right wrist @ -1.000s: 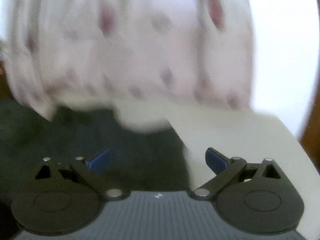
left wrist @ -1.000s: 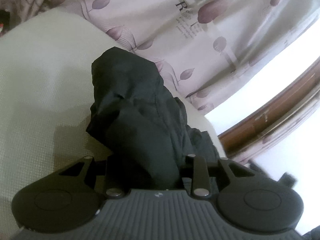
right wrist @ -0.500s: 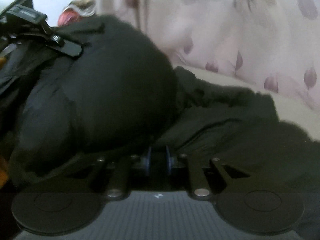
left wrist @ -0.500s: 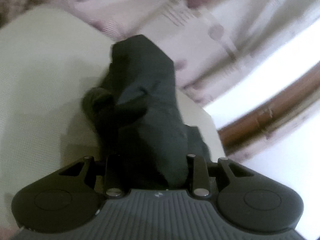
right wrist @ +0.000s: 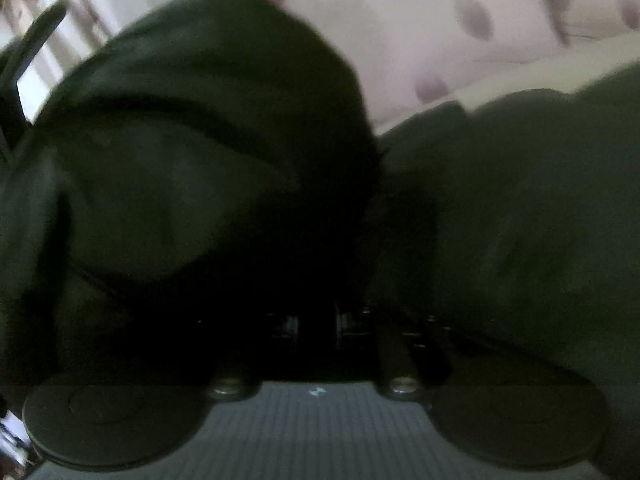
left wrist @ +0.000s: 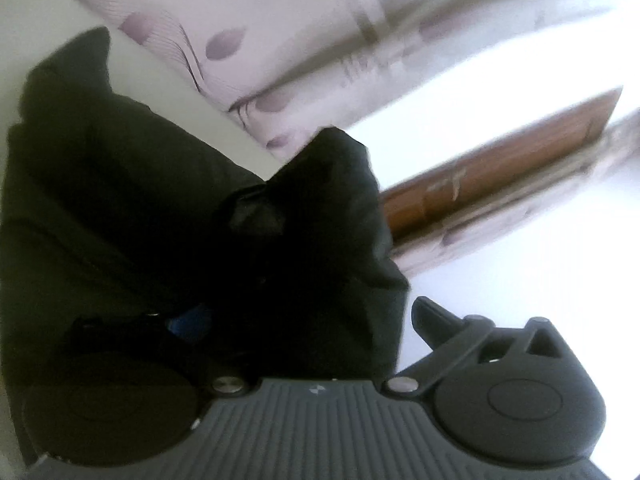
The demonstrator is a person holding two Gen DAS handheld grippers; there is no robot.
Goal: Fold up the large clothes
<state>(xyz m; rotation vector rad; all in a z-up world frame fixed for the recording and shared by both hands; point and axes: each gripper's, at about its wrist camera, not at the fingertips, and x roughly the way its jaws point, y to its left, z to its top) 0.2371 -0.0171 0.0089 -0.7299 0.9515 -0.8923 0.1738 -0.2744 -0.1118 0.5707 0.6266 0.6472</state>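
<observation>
A large black garment [left wrist: 168, 208] lies bunched on a pale surface [left wrist: 176, 92]. In the left wrist view my left gripper [left wrist: 308, 320] is open, its fingers spread wide, with black cloth lying loose between them and covering the left finger. In the right wrist view the same black garment [right wrist: 208, 152] fills most of the frame in a rounded bulge. My right gripper [right wrist: 314, 324] is shut on a fold of it, the fingers close together and deep in shadow.
A pale curtain with purple leaf prints [left wrist: 280, 40] hangs behind the surface. A brown wooden rail [left wrist: 500, 164] and a bright window area are at the right of the left wrist view. A dark strap or frame [right wrist: 28, 48] shows at the right wrist view's left edge.
My left gripper has opened and let go of the black garment, which now lies loose between its fingers. My right gripper stays shut on the garment and has moved closer into it.
</observation>
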